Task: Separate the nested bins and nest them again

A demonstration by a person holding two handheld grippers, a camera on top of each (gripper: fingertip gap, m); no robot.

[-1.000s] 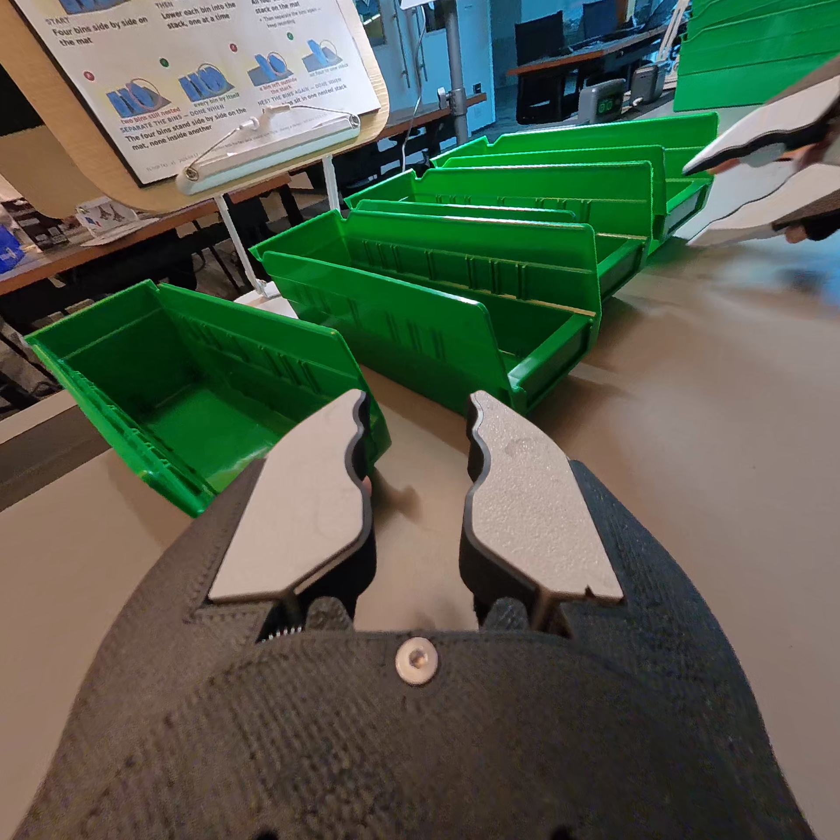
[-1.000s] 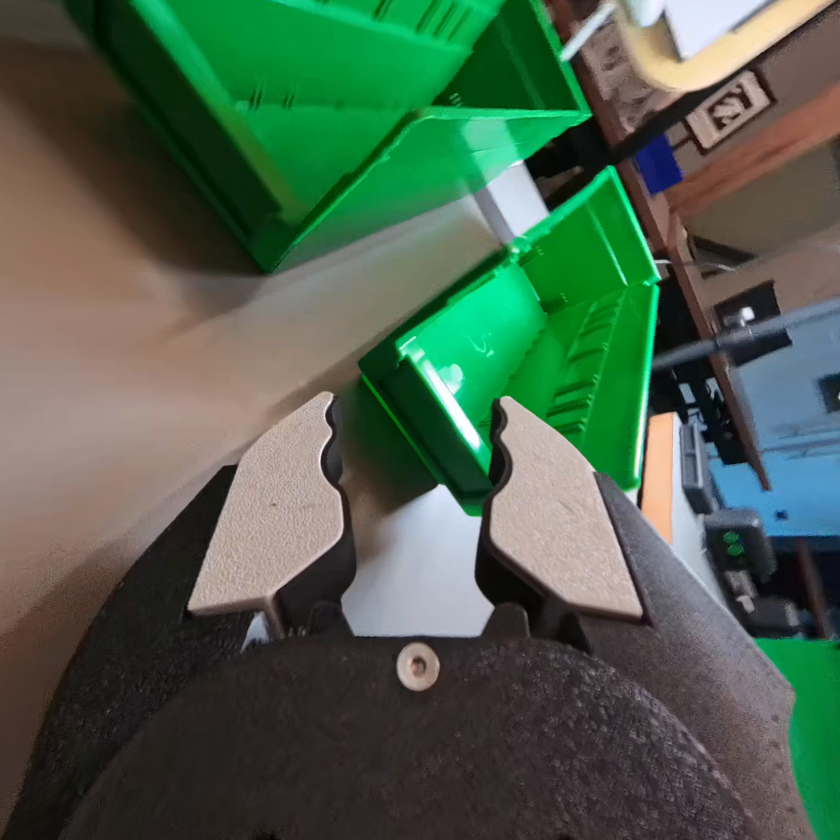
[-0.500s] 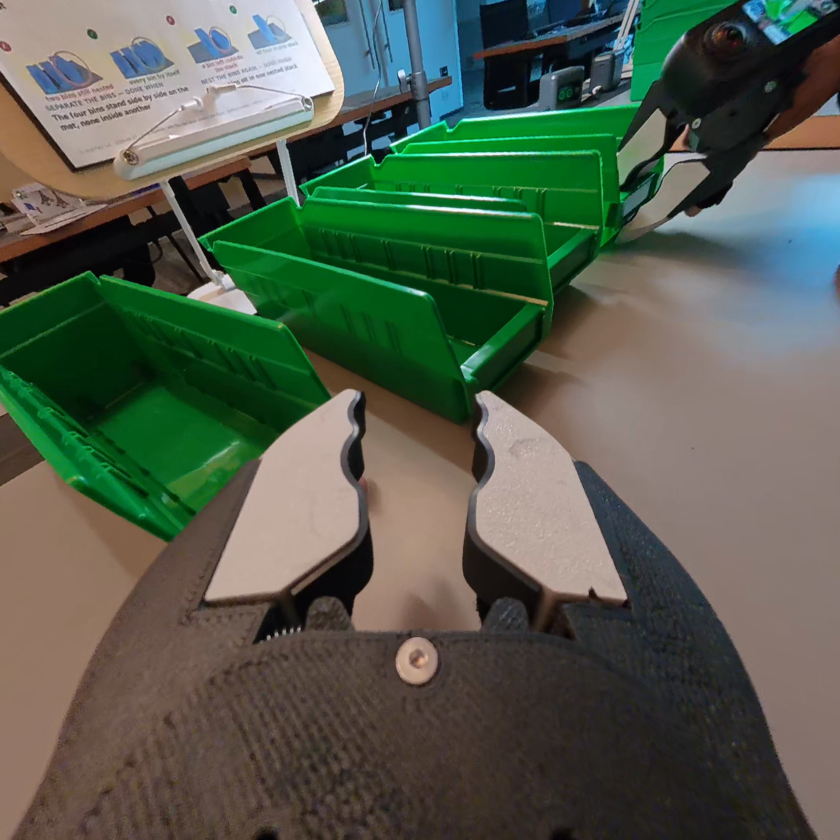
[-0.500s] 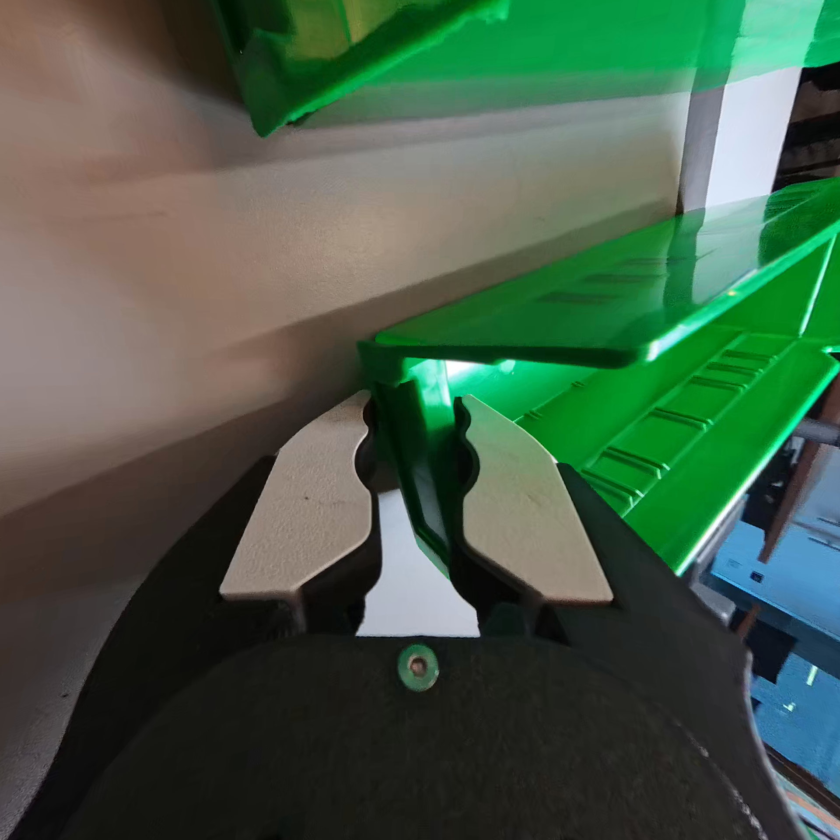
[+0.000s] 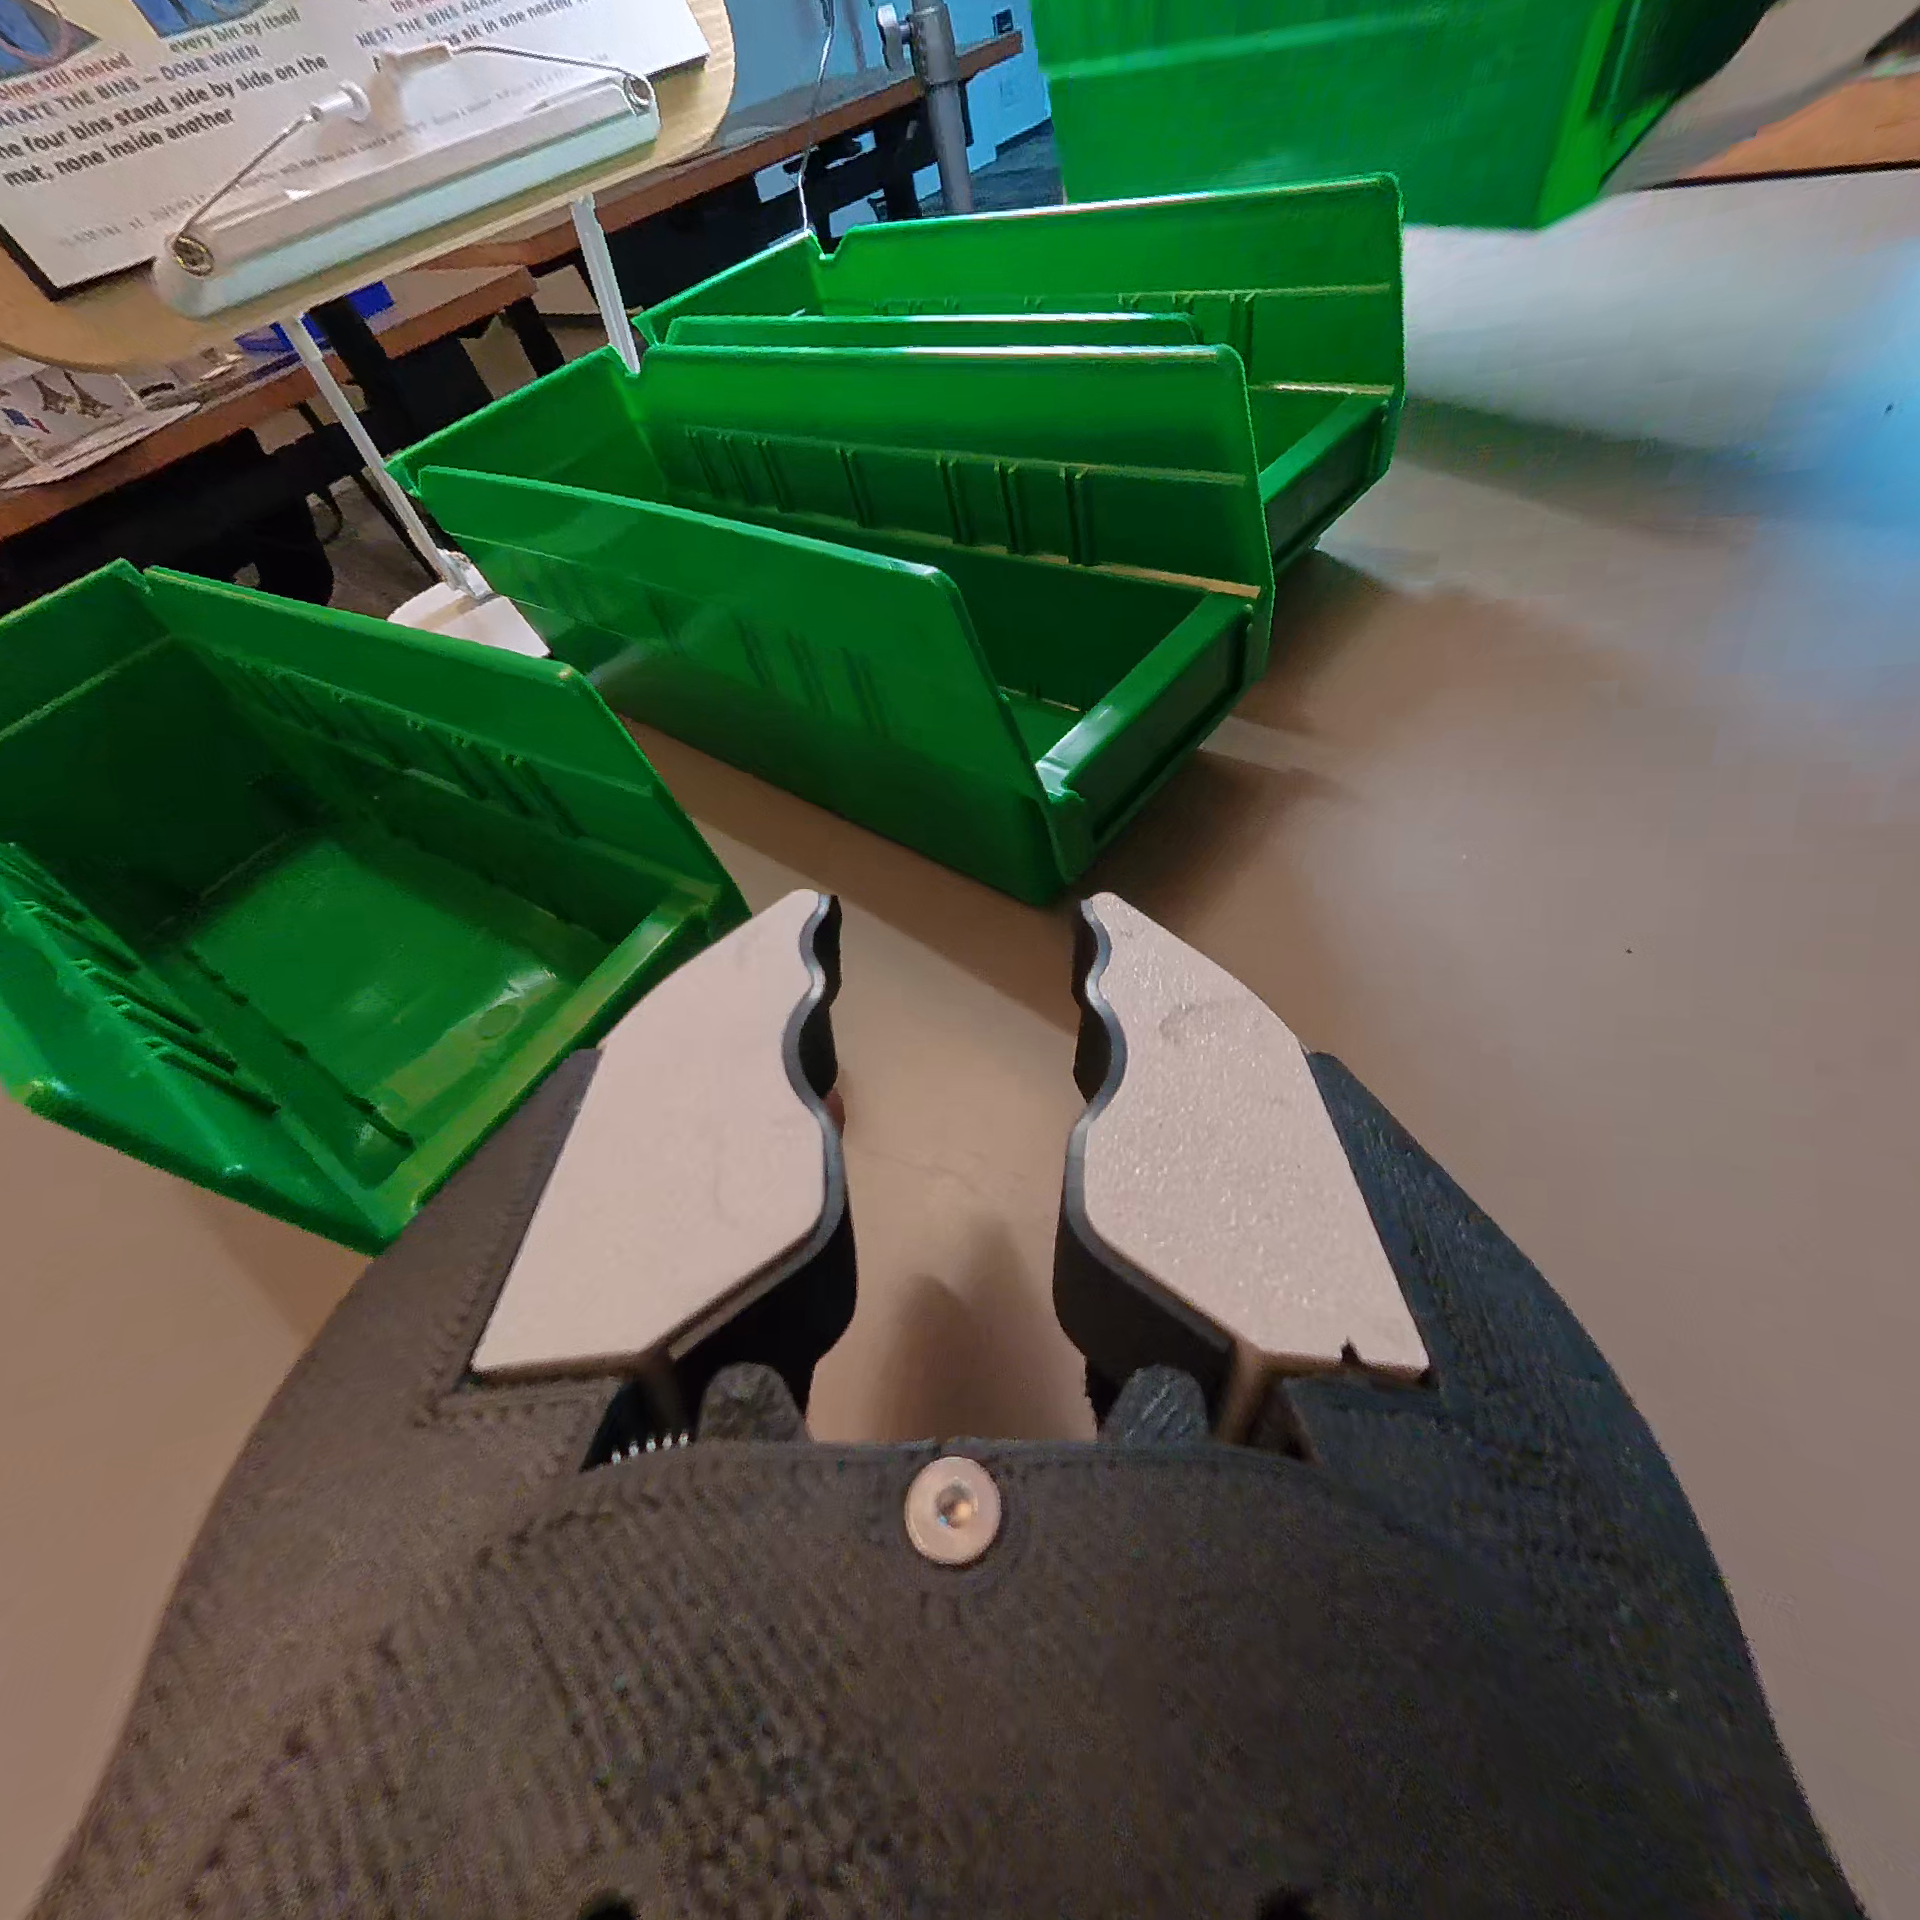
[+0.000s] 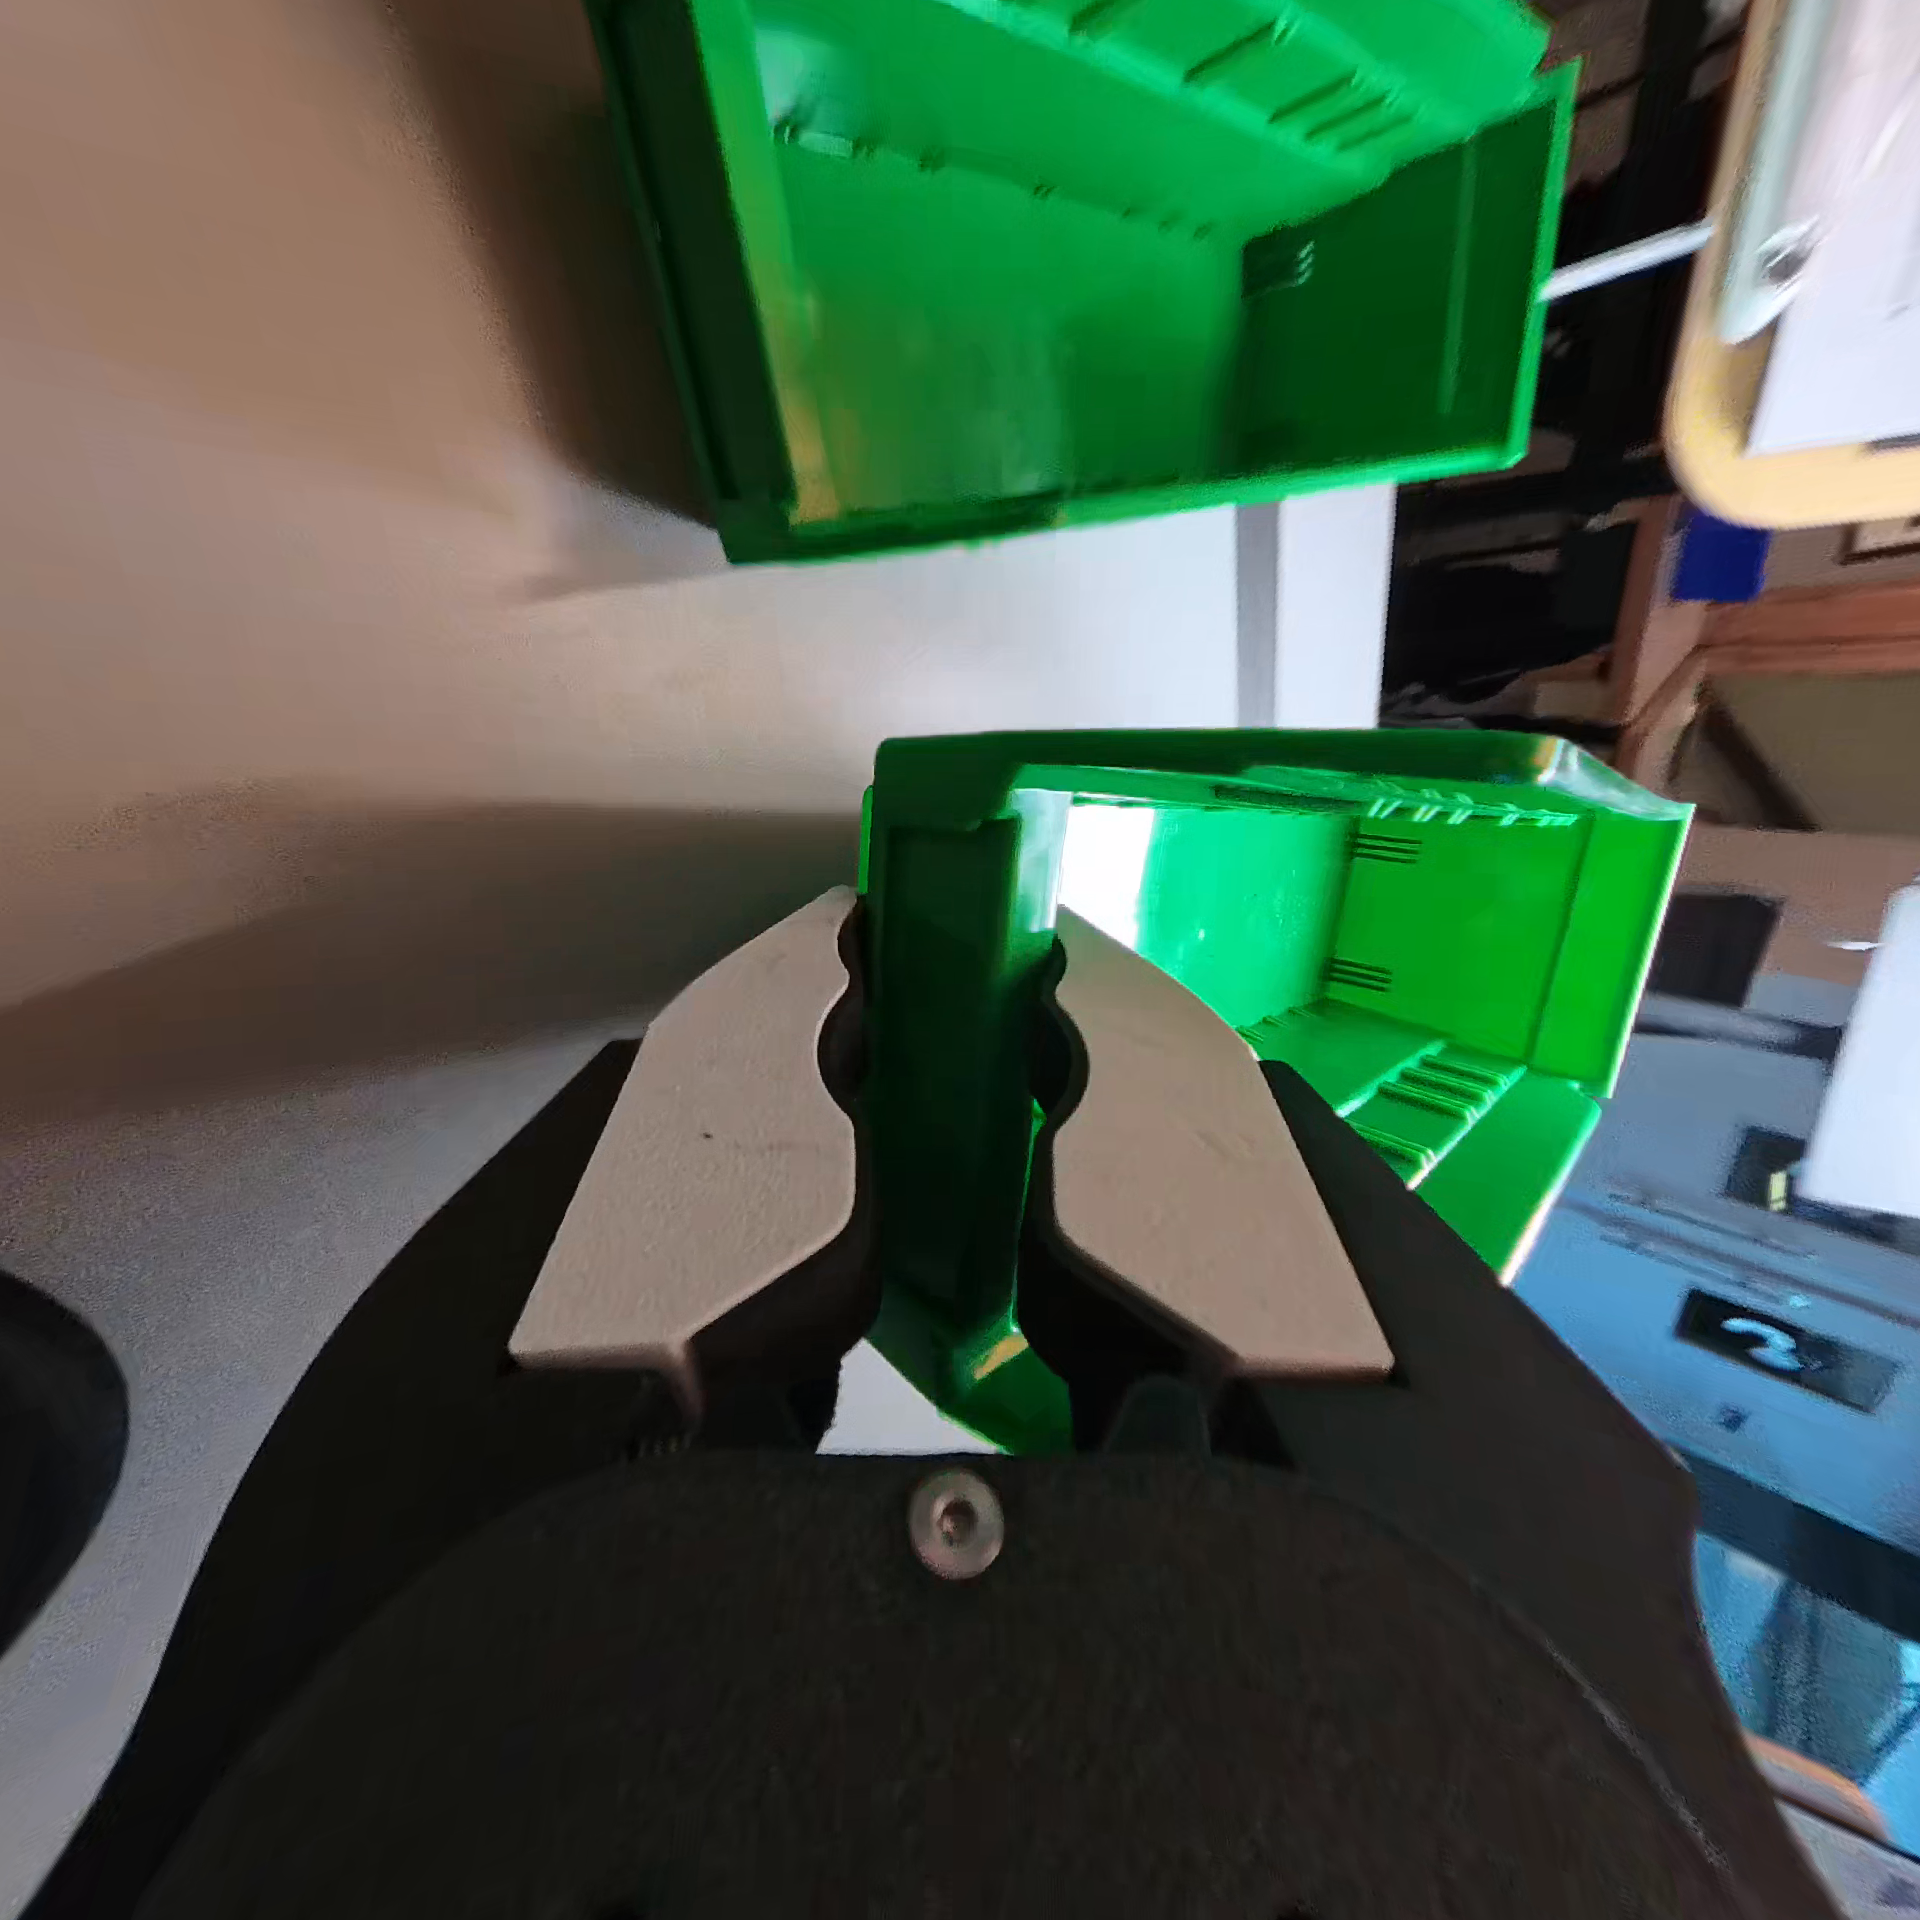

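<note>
My right gripper (image 6: 951, 971) has its jaws clamped on the front lip of a green bin (image 6: 1299, 935), held up off the tabletop (image 6: 312, 727). My left gripper (image 5: 951, 925) hangs low over the tabletop w/ jaws apart, nothing between them, touching nothing.

Bins in left wrist view: 3 resting on the tabletop, i.e. a near-left bin (image 5: 312, 883), a middle bin (image 5: 831, 675) and a far bin (image 5: 1143, 270), the latter two side by side. A blurred green bin (image 5: 1351, 94) is also up in the air, far right.

Only left view shows the clipboard on a stand (image 5: 395, 187) clearly; right view shows just 2 bins, the held one plus another (image 6: 1091, 270) on the tabletop.
</note>
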